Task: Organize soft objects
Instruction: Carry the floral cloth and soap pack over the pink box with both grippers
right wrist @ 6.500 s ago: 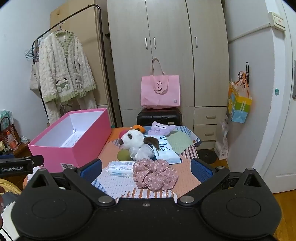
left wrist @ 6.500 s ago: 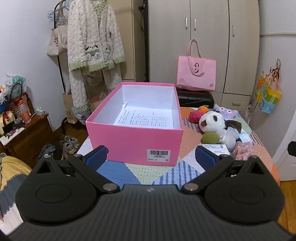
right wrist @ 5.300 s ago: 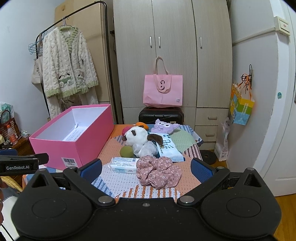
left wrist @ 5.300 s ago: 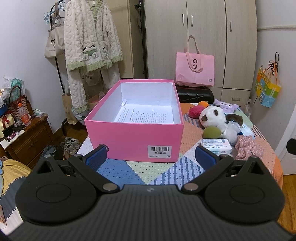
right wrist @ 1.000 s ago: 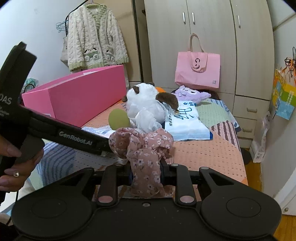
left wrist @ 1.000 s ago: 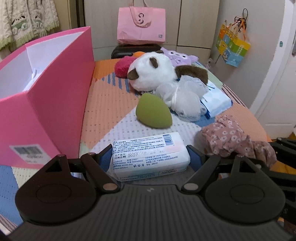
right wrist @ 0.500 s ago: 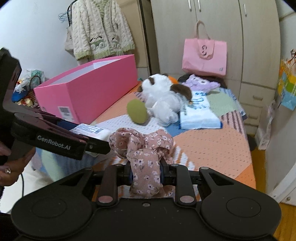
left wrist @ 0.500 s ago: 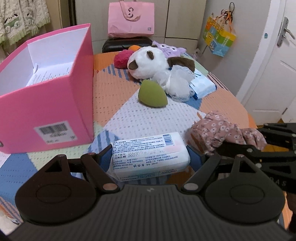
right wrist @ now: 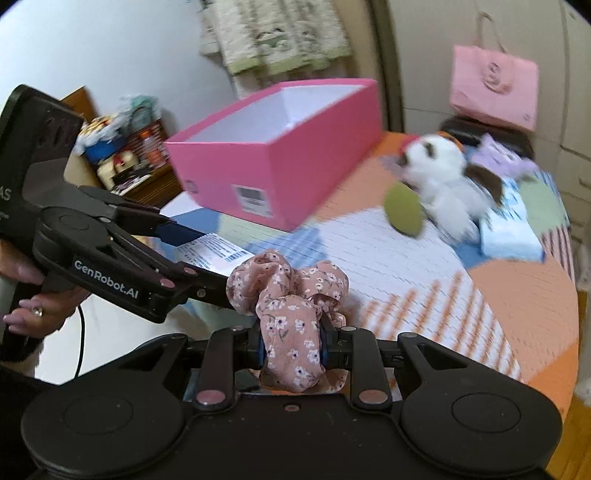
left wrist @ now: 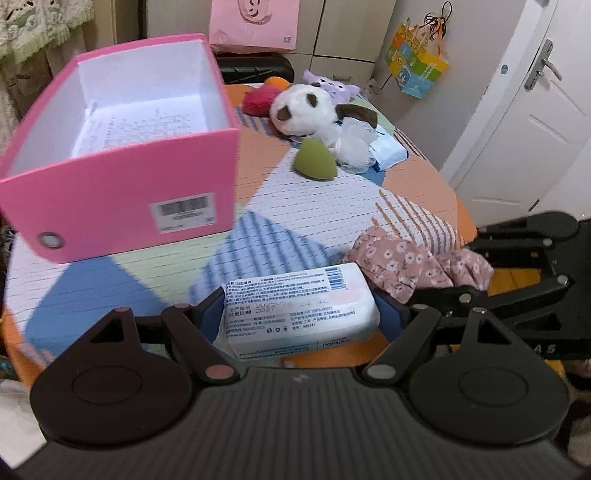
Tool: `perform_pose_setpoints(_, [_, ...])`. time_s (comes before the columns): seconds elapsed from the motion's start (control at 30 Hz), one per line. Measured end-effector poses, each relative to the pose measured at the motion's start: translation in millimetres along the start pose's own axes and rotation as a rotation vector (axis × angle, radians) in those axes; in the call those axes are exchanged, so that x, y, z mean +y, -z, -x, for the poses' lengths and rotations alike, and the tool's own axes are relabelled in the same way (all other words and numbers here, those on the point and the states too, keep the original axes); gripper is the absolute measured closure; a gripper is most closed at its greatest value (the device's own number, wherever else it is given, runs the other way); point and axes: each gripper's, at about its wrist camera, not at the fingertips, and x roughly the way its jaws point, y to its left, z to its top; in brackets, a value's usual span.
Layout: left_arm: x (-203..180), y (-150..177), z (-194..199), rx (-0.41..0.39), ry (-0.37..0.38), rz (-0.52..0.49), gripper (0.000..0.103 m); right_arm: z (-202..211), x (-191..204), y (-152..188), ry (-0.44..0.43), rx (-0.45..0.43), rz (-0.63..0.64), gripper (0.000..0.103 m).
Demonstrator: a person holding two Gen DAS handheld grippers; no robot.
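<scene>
My left gripper [left wrist: 301, 314] is shut on a white tissue pack [left wrist: 295, 310] and holds it above the patchwork table [left wrist: 325, 199]. My right gripper [right wrist: 290, 347] is shut on a pink floral scrunchie [right wrist: 291, 302], lifted just right of the tissue pack [right wrist: 214, 253]. The scrunchie [left wrist: 410, 262] also shows in the left wrist view. The open pink box [left wrist: 122, 155] stands at the table's left with a printed sheet inside. From the right wrist view the pink box [right wrist: 280, 155] lies ahead to the left.
A white plush dog [left wrist: 314, 110], green sponge egg [left wrist: 314, 162], red puff [left wrist: 258, 101], purple plush [left wrist: 332, 83] and blue tissue pack [left wrist: 388, 149] lie at the table's far right. A pink bag [left wrist: 255, 22] hangs behind. A hand [right wrist: 33, 295] holds the left gripper's handle.
Both grippers rose and swung left with their loads; the pink box is now nearer the centre of both views, and the plush toys shifted right.
</scene>
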Motion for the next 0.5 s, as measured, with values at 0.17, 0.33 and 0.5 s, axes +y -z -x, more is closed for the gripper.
perform_pose_setpoints(0.17, [12.9, -3.1, 25.9, 0.004, -0.013, -0.022, 0.022, 2.8, 22.4, -20.0, -0.052, 0.014, 0.036, 0.074])
perform_pose_setpoints(0.33, [22.7, -11.8, 45.2, -0.009, -0.055, -0.042, 0.022, -1.1, 46.8, -45.4, -0.095, 0.042, 0.105, 0.073])
perform_pose_setpoints(0.5, [36.1, -30.9, 71.2, -0.075, -0.082, -0.048, 0.022, -0.3, 63.1, -71.8, -0.097, 0.019, 0.173, 0.073])
